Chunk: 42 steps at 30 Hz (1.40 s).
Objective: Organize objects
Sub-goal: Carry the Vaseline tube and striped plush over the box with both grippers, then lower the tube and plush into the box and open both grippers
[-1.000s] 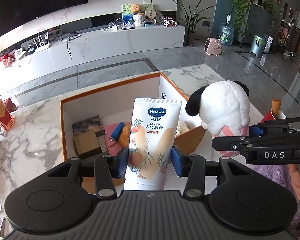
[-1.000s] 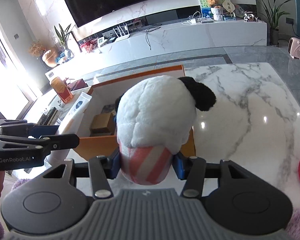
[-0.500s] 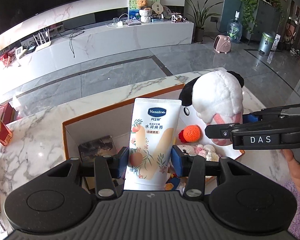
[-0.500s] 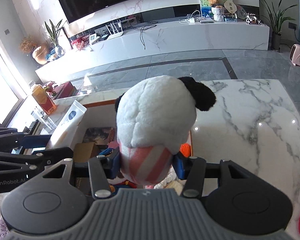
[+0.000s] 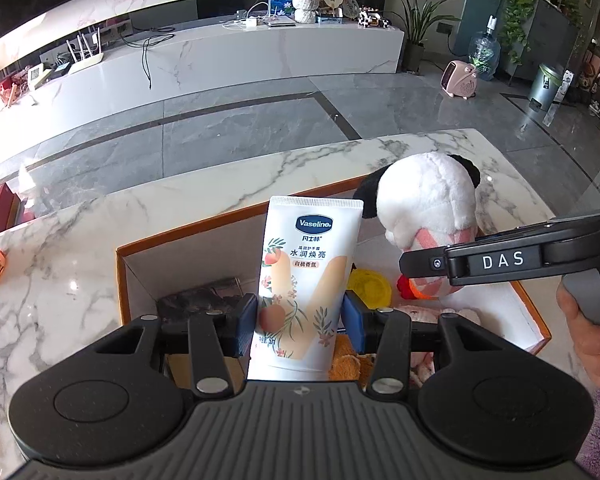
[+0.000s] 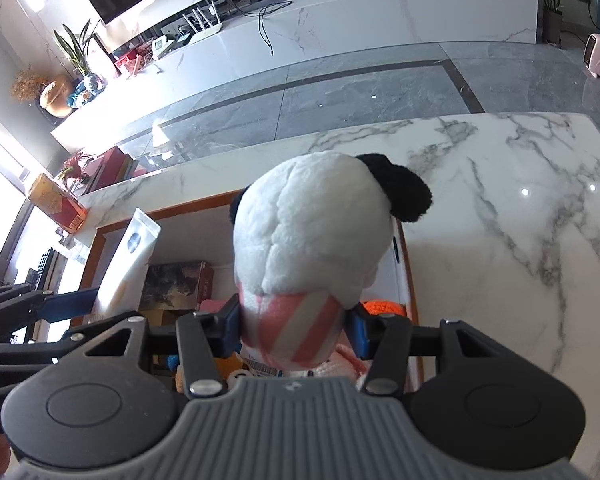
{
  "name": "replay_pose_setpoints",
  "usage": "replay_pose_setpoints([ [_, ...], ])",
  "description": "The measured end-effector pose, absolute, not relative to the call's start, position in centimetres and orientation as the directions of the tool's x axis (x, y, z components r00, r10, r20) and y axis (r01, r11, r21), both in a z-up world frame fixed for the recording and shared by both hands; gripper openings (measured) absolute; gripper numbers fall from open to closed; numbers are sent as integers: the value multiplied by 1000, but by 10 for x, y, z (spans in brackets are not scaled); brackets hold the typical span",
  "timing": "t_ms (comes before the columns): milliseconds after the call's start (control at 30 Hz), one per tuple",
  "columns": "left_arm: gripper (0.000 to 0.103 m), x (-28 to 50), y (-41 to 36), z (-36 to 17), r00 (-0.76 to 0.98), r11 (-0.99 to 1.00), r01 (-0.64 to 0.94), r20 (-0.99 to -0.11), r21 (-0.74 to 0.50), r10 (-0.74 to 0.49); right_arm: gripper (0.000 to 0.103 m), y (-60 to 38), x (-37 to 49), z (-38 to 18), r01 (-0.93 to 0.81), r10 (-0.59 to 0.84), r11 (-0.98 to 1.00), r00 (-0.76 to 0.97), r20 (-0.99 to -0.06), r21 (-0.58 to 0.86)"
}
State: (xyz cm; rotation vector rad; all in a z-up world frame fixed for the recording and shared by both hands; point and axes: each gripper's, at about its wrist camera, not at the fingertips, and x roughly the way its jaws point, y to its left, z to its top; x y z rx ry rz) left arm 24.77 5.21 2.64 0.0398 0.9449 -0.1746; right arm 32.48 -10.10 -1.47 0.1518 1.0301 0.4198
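Observation:
My left gripper (image 5: pixel 300 322) is shut on a white Vaseline hand-cream tube (image 5: pixel 306 276), held upright over the open orange-rimmed box (image 5: pixel 121 280). My right gripper (image 6: pixel 294 330) is shut on a white plush panda with black ears and a pink-striped body (image 6: pixel 312 232), held over the box's right side (image 6: pixel 410 280). The panda also shows in the left wrist view (image 5: pixel 428 204), and the tube in the right wrist view (image 6: pixel 128 256). The box holds a dark printed carton (image 6: pixel 176 284), an orange knitted toy (image 6: pixel 382 308), a yellow lid (image 5: pixel 370 288) and other soft toys.
The box sits on a white marble table (image 6: pixel 500 208). A red and orange carton (image 6: pixel 58 204) stands at the table's far left. Beyond the table are a grey tiled floor and a long white TV bench (image 5: pixel 220 60).
Both grippers have moved forward and over the box with their loads, so I look more steeply down into it. The tube and the panda stay gripped.

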Motion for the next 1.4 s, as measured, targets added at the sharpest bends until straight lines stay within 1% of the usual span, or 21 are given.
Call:
replay_pose_setpoints([
  [167,53,253,61,21,564,986,157,-815,-51,-132,54,-87,336,-32,-179,394,919,388,-833,352],
  [367,53,259,63,16,552,985,164,-822,-56,-138,55,-75,346,-49,-28,379,918,355,-854,396],
  [467,53,261,63,13,547,984,170,-826,-51,-138,58,-71,352,-59,-8,379,915,353,-856,402],
  [500,53,261,62,13,545,983,174,-827,-50,-138,59,-71,354,-61,-9,388,911,350,-852,412],
  [600,53,264,60,10,537,980,192,-831,-45,-143,67,-70,357,-62,-32,396,911,346,-851,411],
  [700,53,268,58,8,533,981,186,-834,-46,-140,69,-72,353,-55,-74,406,910,354,-843,407],
  [833,53,277,58,2,515,983,169,-844,-71,-150,69,-76,340,-37,-128,420,906,395,-817,404],
  [900,54,283,57,-3,508,986,153,-851,-61,-131,71,-77,332,-27,-161,392,920,436,-810,358],
  [967,54,287,58,-10,487,985,143,-860,-96,-154,71,-77,323,-18,-197,357,934,494,-793,297],
  [1067,54,291,56,-18,478,987,123,-865,-106,-152,72,-79,315,-12,-227,334,942,536,-775,249],
  [1233,54,293,54,-20,474,987,125,-868,-101,-149,72,-85,314,-15,-230,340,939,527,-779,254],
  [1400,55,307,52,-28,438,989,116,-889,-90,-132,72,-85,313,-19,-229,337,940,524,-782,252],
])
